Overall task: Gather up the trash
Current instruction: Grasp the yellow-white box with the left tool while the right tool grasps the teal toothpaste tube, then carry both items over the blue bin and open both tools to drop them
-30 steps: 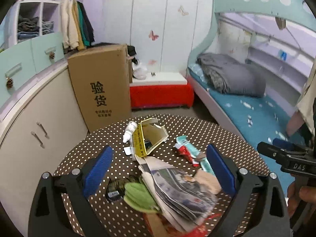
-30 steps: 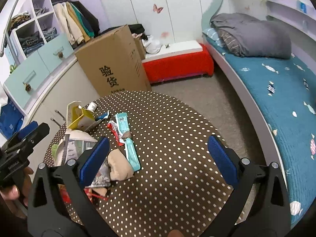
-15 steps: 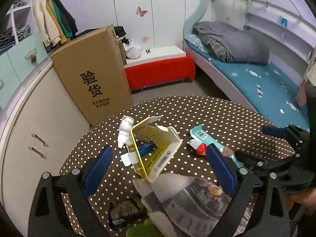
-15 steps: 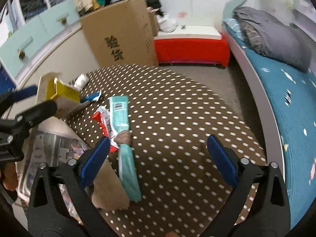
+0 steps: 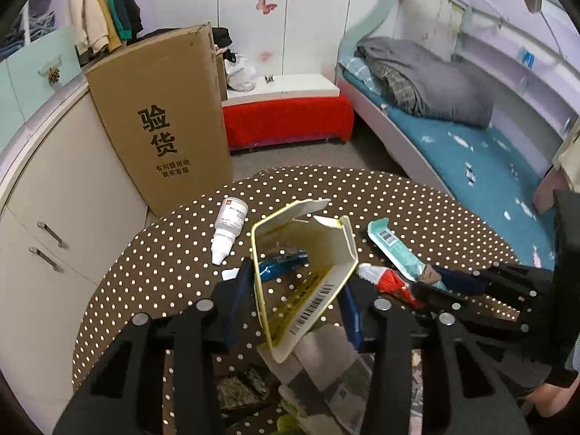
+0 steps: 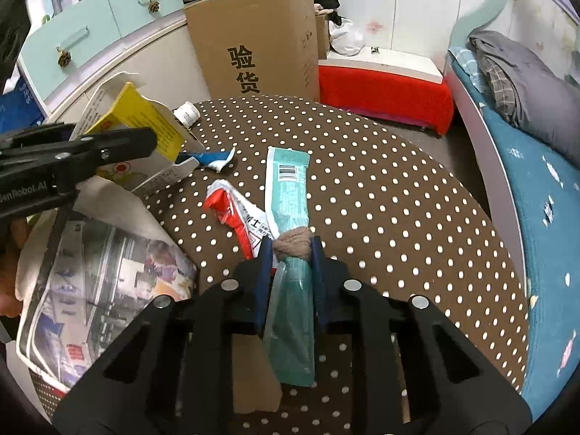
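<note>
Both jaws are closing, the left gripper (image 5: 295,291) around the torn yellow carton (image 5: 308,272), the right gripper (image 6: 290,253) around the teal wrapper (image 6: 288,195), to lift trash off the bench (image 6: 398,217).

Small bedroom, pale lilac walls (image 5: 311,11) with butterfly stickers (image 5: 265,3). Grey floor (image 5: 319,156). Bunk bed (image 5: 471,145) at right, teal mattress, grey blanket (image 5: 427,79) heaped at its head. Red-skirted bench (image 5: 286,119) against the far wall. Tall carton (image 5: 163,119) leans on cream cabinets (image 5: 54,210) at left; clothes (image 5: 101,21) hang above. Round table (image 6: 398,188), brown polka-dot cloth.
</note>
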### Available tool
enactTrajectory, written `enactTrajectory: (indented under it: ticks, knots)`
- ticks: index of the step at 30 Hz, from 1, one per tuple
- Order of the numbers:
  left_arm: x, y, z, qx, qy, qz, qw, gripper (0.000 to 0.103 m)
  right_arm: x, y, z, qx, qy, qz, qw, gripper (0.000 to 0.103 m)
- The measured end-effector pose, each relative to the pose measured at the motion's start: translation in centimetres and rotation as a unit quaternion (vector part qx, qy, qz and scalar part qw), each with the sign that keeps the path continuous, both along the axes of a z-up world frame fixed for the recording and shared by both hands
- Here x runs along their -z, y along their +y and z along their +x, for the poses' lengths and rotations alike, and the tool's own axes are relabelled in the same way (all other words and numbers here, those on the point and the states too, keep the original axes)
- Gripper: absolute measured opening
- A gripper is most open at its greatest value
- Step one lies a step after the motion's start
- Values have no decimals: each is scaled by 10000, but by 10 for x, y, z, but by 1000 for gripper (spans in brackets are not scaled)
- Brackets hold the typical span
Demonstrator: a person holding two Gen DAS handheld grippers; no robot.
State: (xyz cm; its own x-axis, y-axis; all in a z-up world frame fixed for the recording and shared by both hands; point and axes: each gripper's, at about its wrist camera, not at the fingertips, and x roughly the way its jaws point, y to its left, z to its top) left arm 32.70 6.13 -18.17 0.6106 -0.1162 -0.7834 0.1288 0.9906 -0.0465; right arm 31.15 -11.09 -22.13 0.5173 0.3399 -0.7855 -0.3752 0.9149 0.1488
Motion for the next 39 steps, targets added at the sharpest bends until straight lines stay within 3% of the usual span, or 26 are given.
enactTrajectory:
  ticks: [13, 17, 25, 31, 39]
  knots:
    - [-38, 19, -71, -270, -847, -449, 9950, 41, -17, -55, -44, 588, -15, 379, 9976, 21]
    - [-50, 22, -98, -293, -1085, -765, 9907, 41, -30, -66, -68, 734, -137, 443, 9962, 21]
    - [-69, 15, -145, -317, -1494, -884, 9843, 41, -57, -85, -106, 866, -405, 631, 9934, 21]
    - [-93, 3, -175, -205, -1868, -915, 9779, 41, -78, -101, -128, 965, -670, 774, 9901, 21]
    - [-114, -29, -196, 137, -2054, -1082, 9726, 41, -105, -135, -148, 1192, -993, 921, 9836, 21]
